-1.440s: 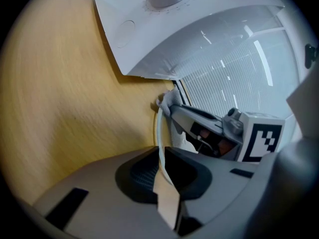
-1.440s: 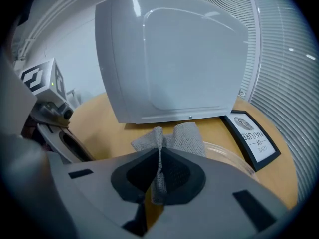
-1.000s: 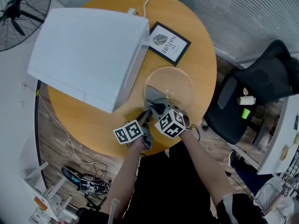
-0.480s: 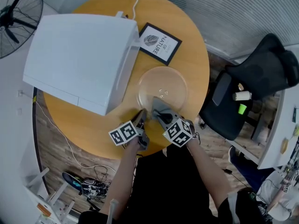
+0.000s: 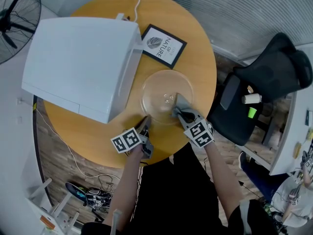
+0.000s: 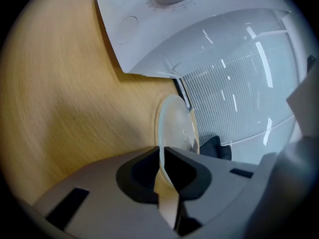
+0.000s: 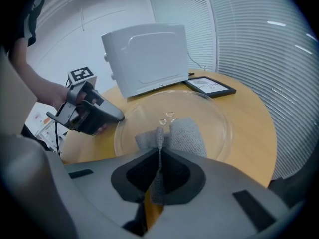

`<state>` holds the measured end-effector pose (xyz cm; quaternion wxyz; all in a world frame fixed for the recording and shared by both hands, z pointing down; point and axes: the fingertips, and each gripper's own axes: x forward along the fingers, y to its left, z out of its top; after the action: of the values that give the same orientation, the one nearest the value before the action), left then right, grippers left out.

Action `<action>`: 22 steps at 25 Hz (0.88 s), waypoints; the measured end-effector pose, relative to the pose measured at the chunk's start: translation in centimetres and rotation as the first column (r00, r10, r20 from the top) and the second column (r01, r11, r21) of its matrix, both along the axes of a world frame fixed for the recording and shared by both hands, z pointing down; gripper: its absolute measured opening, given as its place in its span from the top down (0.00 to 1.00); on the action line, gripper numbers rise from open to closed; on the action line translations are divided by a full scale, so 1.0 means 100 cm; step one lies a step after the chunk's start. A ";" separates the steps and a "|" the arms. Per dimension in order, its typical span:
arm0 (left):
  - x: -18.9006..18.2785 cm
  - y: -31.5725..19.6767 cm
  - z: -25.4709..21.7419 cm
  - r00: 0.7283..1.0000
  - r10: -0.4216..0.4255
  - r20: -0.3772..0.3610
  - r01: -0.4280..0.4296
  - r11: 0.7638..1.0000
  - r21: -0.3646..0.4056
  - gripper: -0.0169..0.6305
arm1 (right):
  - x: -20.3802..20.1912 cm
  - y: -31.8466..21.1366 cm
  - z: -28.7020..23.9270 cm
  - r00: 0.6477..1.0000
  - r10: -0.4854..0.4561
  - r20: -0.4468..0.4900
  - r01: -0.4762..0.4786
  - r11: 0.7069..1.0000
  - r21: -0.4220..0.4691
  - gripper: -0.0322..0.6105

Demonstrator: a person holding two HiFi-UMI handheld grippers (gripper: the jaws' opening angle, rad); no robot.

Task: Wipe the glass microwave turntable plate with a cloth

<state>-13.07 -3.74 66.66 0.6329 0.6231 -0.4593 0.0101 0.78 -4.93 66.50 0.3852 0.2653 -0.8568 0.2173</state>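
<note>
The clear round glass turntable plate [image 5: 164, 89] lay near the wooden tabletop's [image 5: 195, 48] right edge. The left gripper [image 5: 145, 125] clamped its rim, and the right gripper [image 5: 181, 114] pinched a grey woven cloth [image 5: 179, 103] on it. Flat, overlapping strokes would probably wipe best.

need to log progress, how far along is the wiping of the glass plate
Done: the glass plate lies out on the table, its near rim clamped in the left claw. In hand: the right claw is shut on the grey cloth, which lies on the plate's right side. Left: the rest of the plate; how much is already wiped cannot be told.
</note>
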 end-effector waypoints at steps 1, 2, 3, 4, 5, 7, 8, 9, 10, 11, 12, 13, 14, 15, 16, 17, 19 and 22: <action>0.000 0.000 0.000 1.000 0.003 0.000 -0.003 1.000 0.001 0.94 | 0.005 -0.006 0.000 1.000 0.021 -0.001 -0.021 1.000 0.003 0.91; 0.000 0.000 0.000 1.000 0.005 -0.001 -0.005 1.000 0.001 0.94 | 0.010 -0.012 0.000 0.999 0.044 -0.001 -0.044 0.999 0.006 0.91; 0.000 0.000 0.000 1.000 0.009 -0.003 -0.009 1.000 0.001 0.93 | 0.015 -0.018 0.000 0.998 0.069 -0.001 -0.069 0.998 0.009 0.91; 0.001 0.001 0.000 1.000 0.015 -0.004 -0.015 1.000 0.001 0.93 | 0.019 -0.025 0.000 0.995 0.097 0.002 -0.097 0.995 0.009 0.91; 0.001 0.001 0.000 1.000 0.022 -0.005 -0.022 1.000 0.002 0.93 | 0.023 -0.033 0.000 0.992 0.127 0.006 -0.128 0.992 0.007 0.91; 0.002 0.001 0.000 0.999 0.034 -0.006 -0.034 0.999 0.002 0.93 | 0.029 -0.048 0.000 0.982 0.186 0.017 -0.186 0.982 0.001 0.91; 0.002 0.001 0.000 0.999 0.037 -0.008 -0.037 0.999 0.001 0.93 | 0.032 -0.056 0.000 0.978 0.208 0.018 -0.208 0.978 0.000 0.91; 0.003 0.001 0.000 0.999 0.039 -0.009 -0.039 0.999 0.000 0.93 | 0.034 -0.063 0.000 0.975 0.224 0.013 -0.224 0.975 0.003 0.91; 0.003 0.001 0.000 0.999 0.039 -0.010 -0.039 0.999 -0.001 0.93 | 0.035 -0.071 0.000 0.972 0.233 0.003 -0.233 0.972 0.009 0.91; 0.003 0.001 0.000 0.999 0.040 -0.010 -0.040 0.999 -0.001 0.93 | 0.036 -0.078 0.000 0.971 0.239 -0.009 -0.239 0.971 0.018 0.91; 0.003 0.001 -0.001 0.999 0.042 -0.010 -0.042 0.999 -0.001 0.93 | 0.037 -0.086 0.000 0.969 0.244 -0.022 -0.244 0.969 0.028 0.91; 0.003 0.000 -0.001 0.999 0.043 -0.010 -0.043 0.999 0.001 0.93 | 0.036 -0.095 0.000 0.968 0.250 -0.031 -0.249 0.968 0.038 0.91; 0.003 0.000 -0.001 0.999 0.045 -0.010 -0.045 0.999 0.002 0.93 | 0.036 -0.104 0.000 0.965 0.259 -0.035 -0.257 0.965 0.044 0.91; 0.003 0.000 0.000 0.999 0.046 -0.011 -0.046 0.999 0.002 0.93 | 0.034 -0.113 0.000 0.962 0.269 -0.035 -0.268 0.962 0.048 0.91; 0.003 0.001 0.000 0.999 0.047 -0.014 -0.047 0.999 0.000 0.93 | 0.031 -0.122 0.000 0.960 0.279 -0.031 -0.277 0.960 0.050 0.91; 0.003 0.002 0.000 0.999 0.048 -0.017 -0.048 0.999 -0.001 0.93 | 0.027 -0.130 0.000 0.958 0.284 -0.025 -0.283 0.958 0.054 0.91; 0.005 0.003 0.000 0.998 0.052 -0.023 -0.052 0.999 -0.002 0.93 | 0.017 -0.147 -0.001 0.960 0.278 -0.020 -0.276 0.959 0.068 0.91; 0.006 0.004 0.000 0.998 0.056 -0.024 -0.056 0.998 -0.003 0.93 | -0.004 -0.162 -0.003 0.969 0.247 -0.021 -0.244 0.965 0.093 0.91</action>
<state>-12.43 -3.35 66.63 0.6390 0.6345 -0.4343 0.0213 0.43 -21.10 66.19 0.3567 0.3898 -0.8200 0.2201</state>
